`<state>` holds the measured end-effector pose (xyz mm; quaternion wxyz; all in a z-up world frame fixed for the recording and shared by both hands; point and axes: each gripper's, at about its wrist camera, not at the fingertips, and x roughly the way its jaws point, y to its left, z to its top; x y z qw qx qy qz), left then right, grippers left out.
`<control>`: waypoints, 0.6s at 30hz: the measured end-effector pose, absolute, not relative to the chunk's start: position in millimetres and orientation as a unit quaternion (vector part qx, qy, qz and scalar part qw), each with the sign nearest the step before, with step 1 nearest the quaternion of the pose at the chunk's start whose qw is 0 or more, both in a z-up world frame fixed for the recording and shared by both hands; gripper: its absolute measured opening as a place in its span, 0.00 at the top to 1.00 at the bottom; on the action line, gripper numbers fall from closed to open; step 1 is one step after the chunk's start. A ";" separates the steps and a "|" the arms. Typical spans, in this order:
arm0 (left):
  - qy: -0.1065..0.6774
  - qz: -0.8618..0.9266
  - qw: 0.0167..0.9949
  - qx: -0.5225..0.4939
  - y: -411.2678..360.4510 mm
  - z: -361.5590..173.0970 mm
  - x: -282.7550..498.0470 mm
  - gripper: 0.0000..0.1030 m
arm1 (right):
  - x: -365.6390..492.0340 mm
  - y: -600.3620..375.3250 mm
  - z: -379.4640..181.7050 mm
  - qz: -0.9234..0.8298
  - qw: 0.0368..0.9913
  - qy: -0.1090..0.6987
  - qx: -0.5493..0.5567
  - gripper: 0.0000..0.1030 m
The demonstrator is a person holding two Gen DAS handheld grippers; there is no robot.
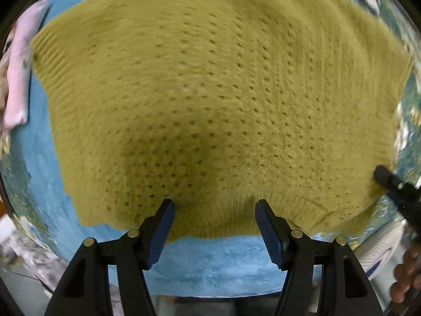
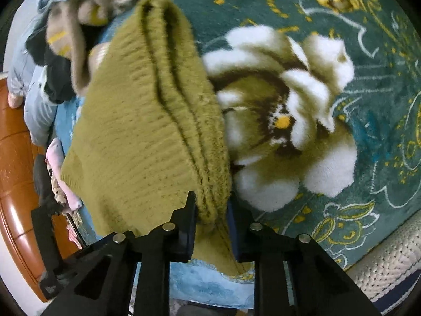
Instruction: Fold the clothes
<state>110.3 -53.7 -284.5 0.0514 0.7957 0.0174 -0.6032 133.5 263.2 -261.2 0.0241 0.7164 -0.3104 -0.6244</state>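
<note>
The olive knit sweater (image 1: 218,105) lies spread on the blue towel (image 1: 218,263). Right gripper (image 2: 211,208) is clamped on its bunched right edge; left gripper (image 1: 214,216) hangs wide apart, empty, at the near hem. I'd pinch that hem before lifting so both sides travel together.

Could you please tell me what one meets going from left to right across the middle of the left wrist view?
Pink garment → blue towel → olive knit sweater → right gripper, at the sweater's right edge.
</note>
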 end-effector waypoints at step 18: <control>0.197 -0.679 0.090 0.702 -260.1 -177.8 181.5 0.35 | 72.8 88.3 -129.2 -0.739 0.108 -0.115 0.655 0.80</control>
